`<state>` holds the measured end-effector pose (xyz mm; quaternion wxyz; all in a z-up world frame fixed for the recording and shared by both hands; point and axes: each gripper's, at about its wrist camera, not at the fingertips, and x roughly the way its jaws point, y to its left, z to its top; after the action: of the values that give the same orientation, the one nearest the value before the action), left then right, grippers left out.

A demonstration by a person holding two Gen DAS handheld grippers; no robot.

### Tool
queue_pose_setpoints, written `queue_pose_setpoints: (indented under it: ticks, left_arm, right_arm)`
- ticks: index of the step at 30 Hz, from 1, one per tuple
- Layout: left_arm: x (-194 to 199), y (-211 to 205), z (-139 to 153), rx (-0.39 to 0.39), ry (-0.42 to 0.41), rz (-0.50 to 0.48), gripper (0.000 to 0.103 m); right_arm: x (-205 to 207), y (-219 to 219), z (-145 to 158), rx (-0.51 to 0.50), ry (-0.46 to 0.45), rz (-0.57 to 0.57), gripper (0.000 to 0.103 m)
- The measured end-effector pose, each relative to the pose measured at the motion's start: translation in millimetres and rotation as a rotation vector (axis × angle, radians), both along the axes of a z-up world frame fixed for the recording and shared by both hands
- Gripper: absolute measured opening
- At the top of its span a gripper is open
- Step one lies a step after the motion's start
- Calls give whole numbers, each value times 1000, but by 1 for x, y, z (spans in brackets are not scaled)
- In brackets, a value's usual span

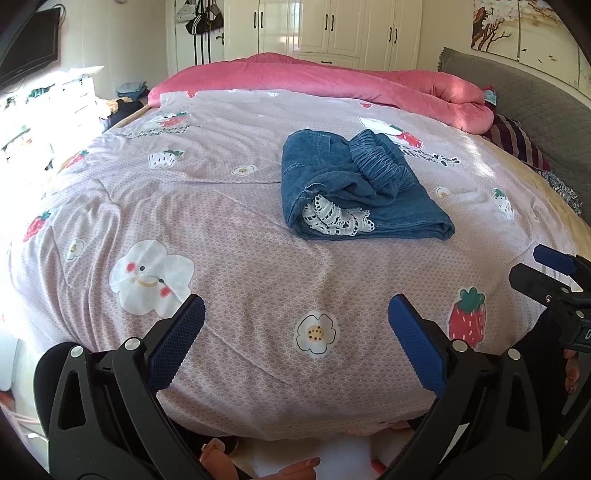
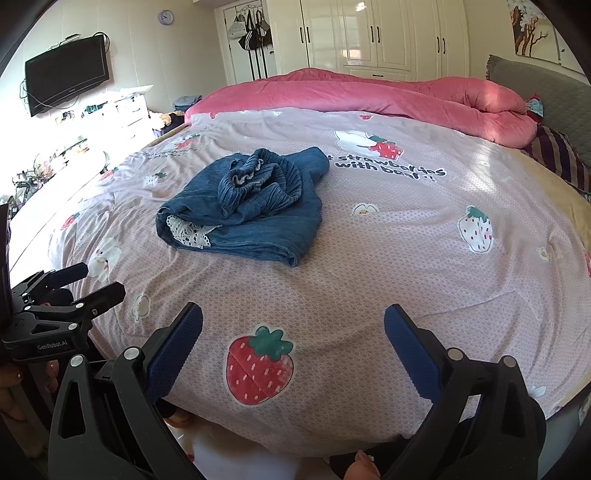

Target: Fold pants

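While both grippers are held back over the near edge of the bed, the pants (image 1: 354, 184) are left lying well out in the middle of the pink strawberry-print bedsheet (image 1: 229, 266), nothing touching them. They're blue denim, bunched into a rough folded bundle, with the gathered elastic waistband (image 2: 258, 184) piled up on top and a bit of white lace trim (image 1: 336, 218) poking out of the near fold.

The left gripper (image 1: 295, 332) is spread wide, blue pads well apart, nothing caught between them, only printed sheet seen through the gap. Same deal with the right gripper (image 2: 293, 339): fingers splayed wide and empty, a big red strawberry print seen between them. Both are parked well short of the pants, on the near side.

A rolled-up pink duvet (image 2: 388, 96) is heaped along the far side of the bed, beyond the pants. Past that, white wardrobe doors (image 2: 373, 33) are lined up on the back wall. A grey headboard (image 1: 524, 96) can be made out off to the right of the pants, and a black TV (image 2: 66, 83) is mounted on the wall to their left.
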<state>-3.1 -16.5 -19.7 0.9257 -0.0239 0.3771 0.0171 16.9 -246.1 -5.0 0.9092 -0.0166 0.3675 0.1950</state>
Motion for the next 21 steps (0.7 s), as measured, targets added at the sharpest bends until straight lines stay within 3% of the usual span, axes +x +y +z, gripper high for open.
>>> queue_pose_setpoints:
  ticks: [21]
  left_arm:
    - [1,-5,1,20,8,-17,93]
  right_arm:
    - [0,0,1,-5,-2,-2,98]
